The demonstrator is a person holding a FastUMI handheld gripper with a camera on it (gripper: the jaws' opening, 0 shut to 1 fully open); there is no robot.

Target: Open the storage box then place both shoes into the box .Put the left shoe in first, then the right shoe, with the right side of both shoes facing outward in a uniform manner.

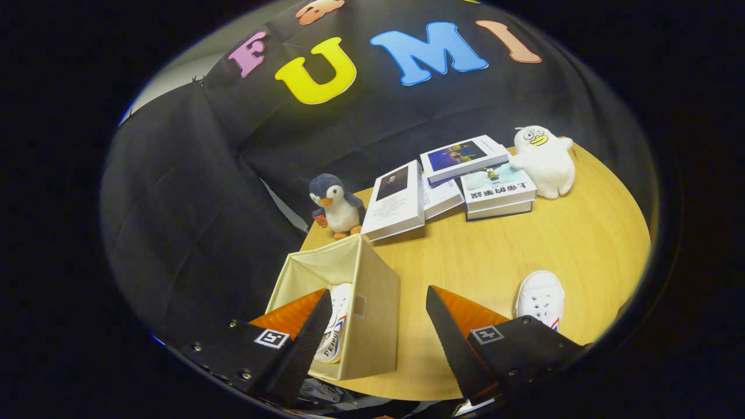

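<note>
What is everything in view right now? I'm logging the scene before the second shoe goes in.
storage box: one, beige fabric, open, on the table's near edge, between the fingers.
shoe in box: one, white with red and blue trim, inside the storage box, beside one finger.
shoe on table: one, white, on the table beyond the other finger.
books: about four, mostly white covers, piled at the table's far side.
penguin toy: one, dark blue and white, beyond the storage box.
duck toy: one, white, beside the books.
table: one, light wood, round.
fingers: two, spread open, holding nothing.
</note>
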